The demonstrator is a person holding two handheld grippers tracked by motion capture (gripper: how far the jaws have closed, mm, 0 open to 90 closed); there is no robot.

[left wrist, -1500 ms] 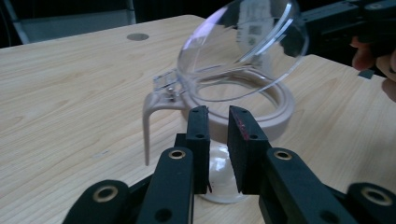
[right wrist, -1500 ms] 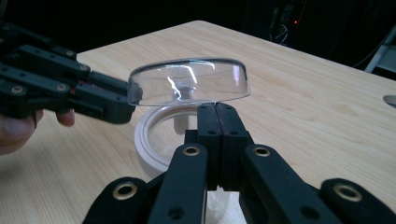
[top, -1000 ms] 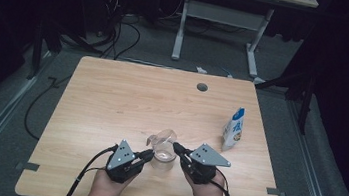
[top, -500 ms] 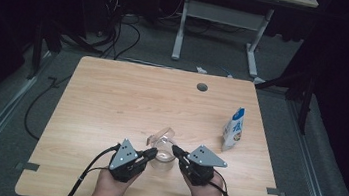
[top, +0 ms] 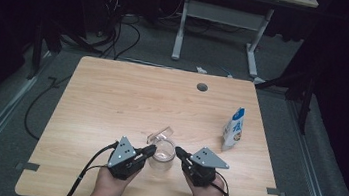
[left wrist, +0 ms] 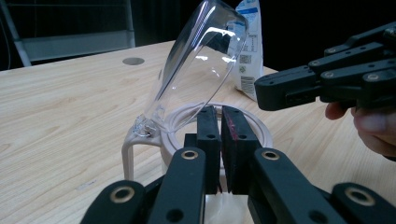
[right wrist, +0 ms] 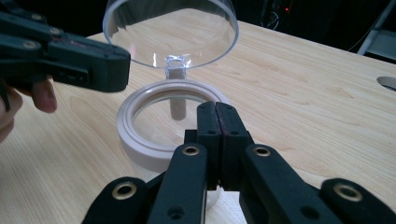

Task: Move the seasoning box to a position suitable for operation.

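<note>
High view: the left hand-held gripper [top: 150, 151] and right hand-held gripper [top: 179, 153] sit at the near edge of the table [top: 111, 100], one on each side of a clear jar [top: 162, 153]. Both jaw pairs are closed, pads together, with nothing visibly held between them. In the left gripper view the tips rest at the jar's pale rim [left wrist: 261, 133], apparently to steady it. The hinged clear lid [left wrist: 198, 65] stands tilted open past the rim (its hinge is on the far side), so the mouth is free. The jar stands near the front edge, between the hands, with little margin there. A blue-and-white pouch [top: 233, 129] stands upright well apart to the right. Beyond lies bare tabletop up to a round cable hole [top: 202, 87].
</note>
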